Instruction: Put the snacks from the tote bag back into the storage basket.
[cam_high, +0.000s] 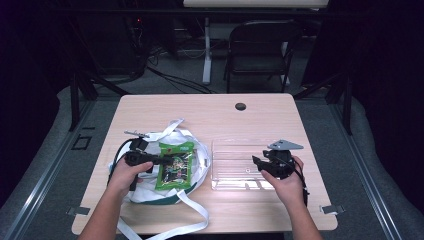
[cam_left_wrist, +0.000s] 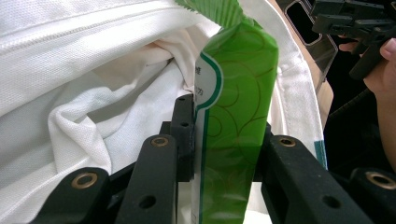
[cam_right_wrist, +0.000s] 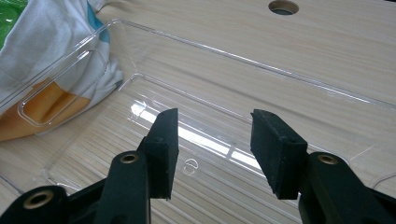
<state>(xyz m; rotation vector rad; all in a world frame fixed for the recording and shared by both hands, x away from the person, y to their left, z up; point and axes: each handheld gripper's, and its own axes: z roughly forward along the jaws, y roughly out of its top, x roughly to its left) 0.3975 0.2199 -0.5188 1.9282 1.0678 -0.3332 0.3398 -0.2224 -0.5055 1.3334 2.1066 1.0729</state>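
Observation:
A green snack packet lies on top of a white cloth bag at the table's left. My left gripper reaches in from the packet's left edge. In the left gripper view its black pads press both sides of the green packet, so the left gripper is shut on it, with the white bag bunched behind. My right gripper hovers over a clear plastic tray. In the right gripper view the right gripper stands open, with nothing between its jaws and the tray's floor just below.
The bag's long white straps trail toward the table's front edge. A round cable hole sits near the far edge. A dark chair stands beyond the table. A bag corner touches the tray's left rim.

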